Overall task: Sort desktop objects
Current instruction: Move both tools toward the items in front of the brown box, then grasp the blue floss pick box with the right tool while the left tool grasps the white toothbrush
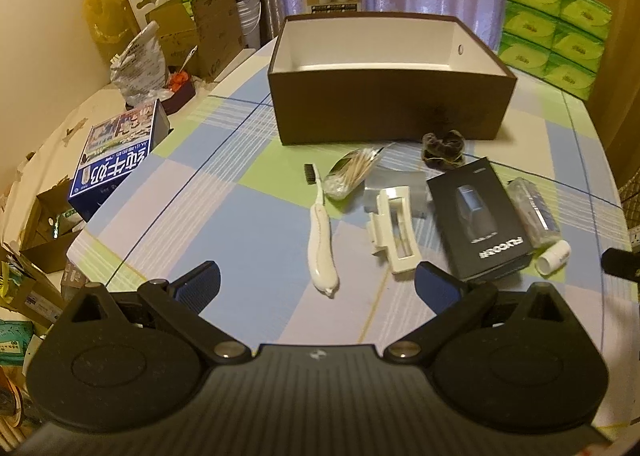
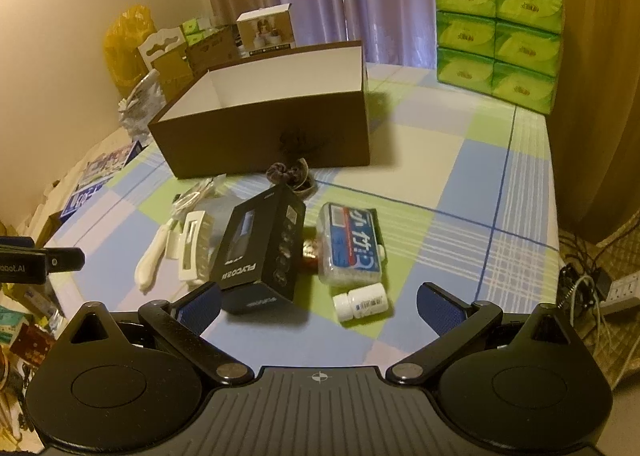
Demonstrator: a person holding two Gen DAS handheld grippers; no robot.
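Both jaws spread wide, holding nothing; the toothbrush (image 1: 321,240) lies ahead between the left jaws.

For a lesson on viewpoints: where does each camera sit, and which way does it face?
Left wrist: sits behind the open left tongs, facing the toothbrush and brown box; the right tongs' tip shows at right.
Right wrist: behind the open right tongs, facing the pill bottle; the left tongs show at left.
Shared: box, black carton.

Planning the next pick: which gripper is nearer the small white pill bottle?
Right. The pill bottle lies just ahead, between the right gripper's open fingers. The left gripper sits farther left, facing the toothbrush.
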